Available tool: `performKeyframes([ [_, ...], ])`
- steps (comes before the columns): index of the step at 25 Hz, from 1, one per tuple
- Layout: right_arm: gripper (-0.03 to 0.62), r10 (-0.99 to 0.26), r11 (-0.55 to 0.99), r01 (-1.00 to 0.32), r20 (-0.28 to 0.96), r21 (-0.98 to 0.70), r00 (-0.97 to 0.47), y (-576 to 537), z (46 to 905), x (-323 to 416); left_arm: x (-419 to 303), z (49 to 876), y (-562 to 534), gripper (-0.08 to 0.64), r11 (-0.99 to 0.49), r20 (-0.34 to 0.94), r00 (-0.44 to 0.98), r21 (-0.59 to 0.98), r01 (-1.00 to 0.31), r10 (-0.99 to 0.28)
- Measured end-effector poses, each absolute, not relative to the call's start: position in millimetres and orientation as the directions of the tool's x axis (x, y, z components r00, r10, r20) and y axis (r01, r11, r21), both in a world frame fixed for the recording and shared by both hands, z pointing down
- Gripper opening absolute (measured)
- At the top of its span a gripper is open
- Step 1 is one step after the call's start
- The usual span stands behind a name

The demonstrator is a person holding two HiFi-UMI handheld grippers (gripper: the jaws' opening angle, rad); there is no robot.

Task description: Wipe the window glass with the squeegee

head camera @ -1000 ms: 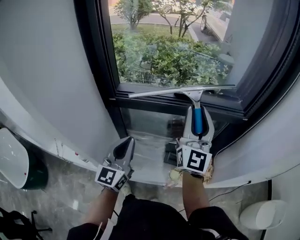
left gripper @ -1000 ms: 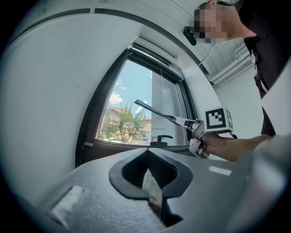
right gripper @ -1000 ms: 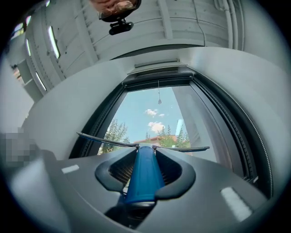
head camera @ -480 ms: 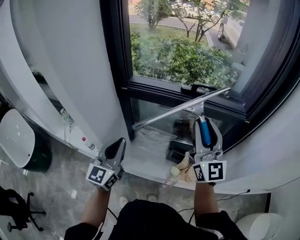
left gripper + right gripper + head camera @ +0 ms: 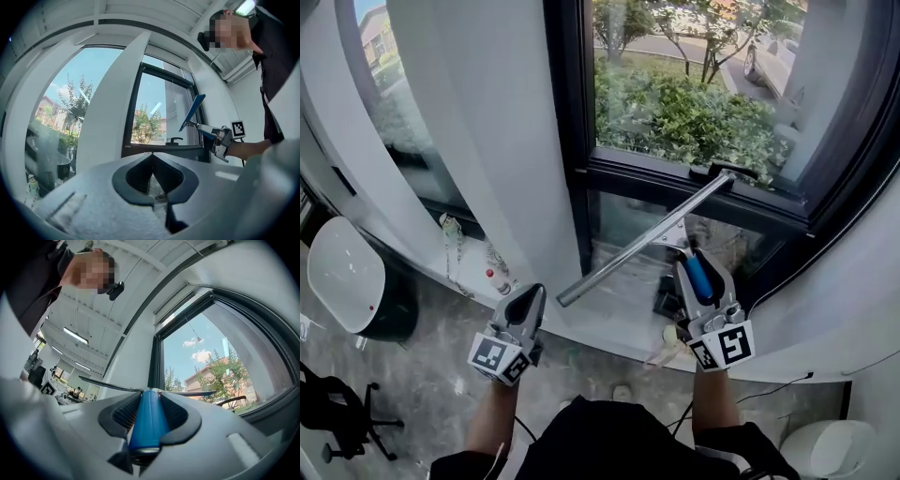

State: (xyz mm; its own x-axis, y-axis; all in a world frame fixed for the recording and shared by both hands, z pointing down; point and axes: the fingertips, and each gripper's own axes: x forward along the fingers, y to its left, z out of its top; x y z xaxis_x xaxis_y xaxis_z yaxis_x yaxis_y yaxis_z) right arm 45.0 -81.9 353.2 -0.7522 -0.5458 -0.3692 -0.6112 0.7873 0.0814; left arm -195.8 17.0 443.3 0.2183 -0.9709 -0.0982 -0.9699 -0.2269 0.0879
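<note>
At the right, near the window glass (image 5: pixel 694 108), the right gripper (image 5: pixel 699 270) is clamping the squeegee (image 5: pixel 642 248) by its blue handle (image 5: pixel 698 277), blade slanting leftward. Light, stiff and long-bladed, it is probably handling best held mid-handle. The left gripper (image 5: pixel 526 304) is hanging closed, empty.

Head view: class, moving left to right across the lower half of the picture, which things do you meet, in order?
White-topped dark bin → left tool, shut and empty → right tool, shut on the handle of the squeegee → white rounded object on the floor.
</note>
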Motion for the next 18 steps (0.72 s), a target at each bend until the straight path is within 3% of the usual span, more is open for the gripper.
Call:
performKeyframes([
  [18,0.133,-0.513,0.81,-0.58,-0.376,0.087,-0.772,-62,346,27,-208,444,17,0.002,-0.254,-0.127,0.242,0.094,-0.963,-0.962],
])
